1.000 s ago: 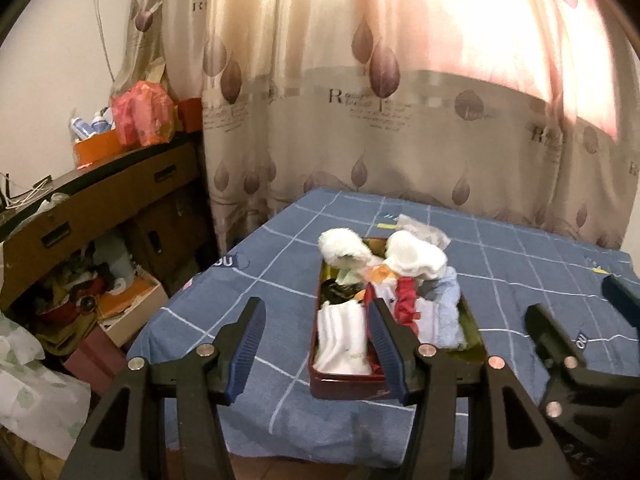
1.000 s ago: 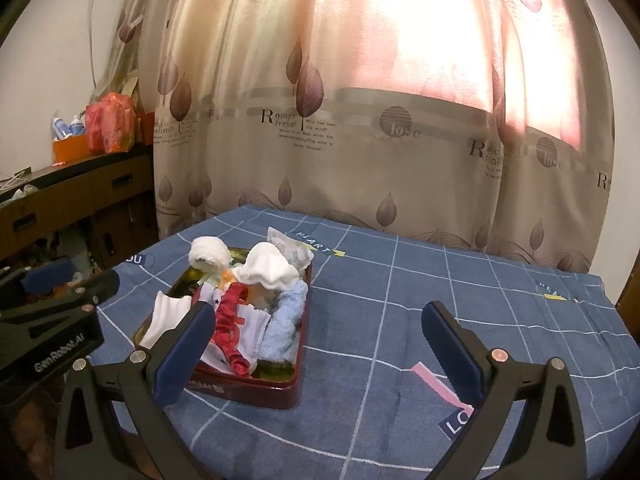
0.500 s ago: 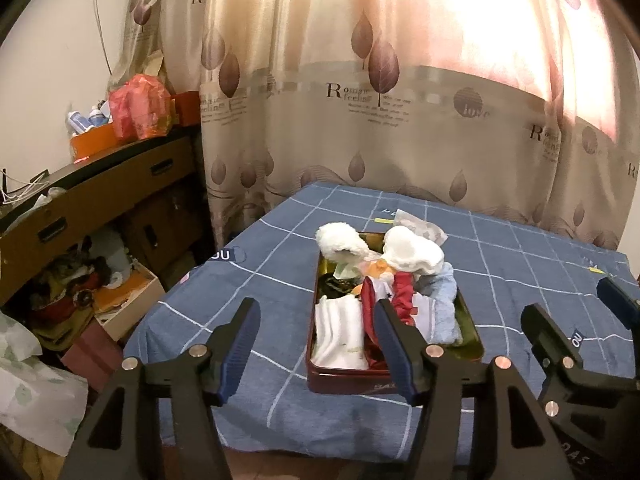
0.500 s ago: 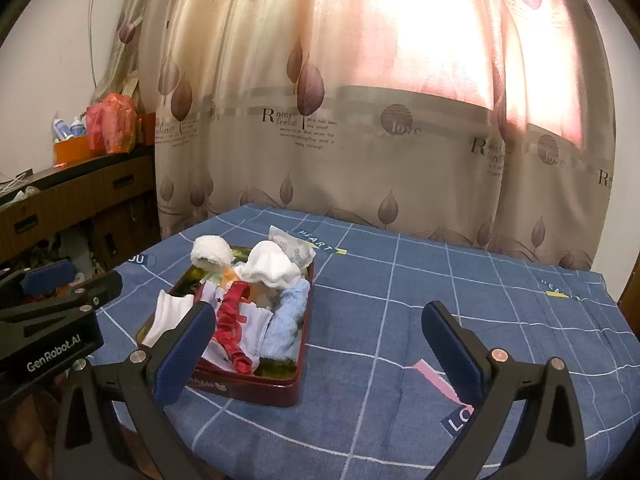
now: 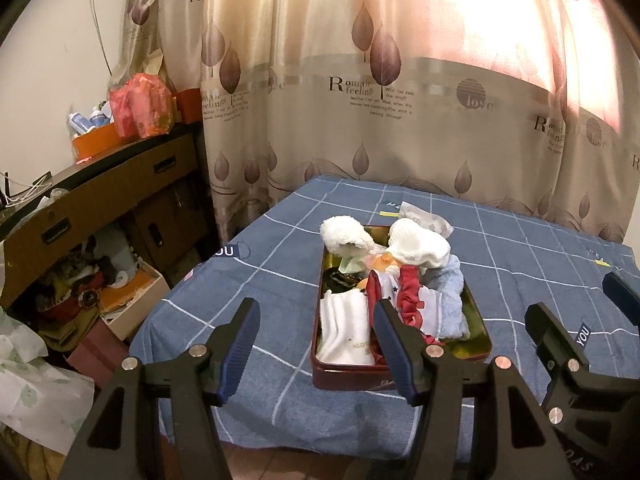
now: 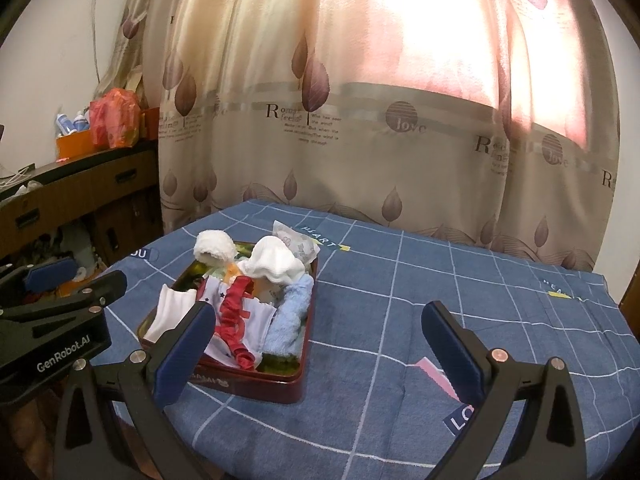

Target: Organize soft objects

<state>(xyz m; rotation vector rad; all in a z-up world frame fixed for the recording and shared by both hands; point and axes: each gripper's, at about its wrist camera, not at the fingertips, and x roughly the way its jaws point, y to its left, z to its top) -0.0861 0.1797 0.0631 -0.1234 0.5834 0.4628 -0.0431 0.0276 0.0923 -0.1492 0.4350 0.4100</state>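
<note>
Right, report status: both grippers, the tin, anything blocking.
Left gripper open, empty, short of the tin. Right gripper open, empty, over bare cloth. Tin heaped with soft items, untouched. Nothing in the way.

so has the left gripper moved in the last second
Yes. The left gripper has pulled back slightly from the tin, which now sits smaller and farther beyond its fingertips.

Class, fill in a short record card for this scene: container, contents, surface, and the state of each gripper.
container: dark red tin tray
contents: white cloth, red frilly fabric, light blue towel, two white fluffy pieces at the far end
surface: blue grid-patterned tablecloth
left gripper: open, holding nothing
right gripper: open, holding nothing
</note>
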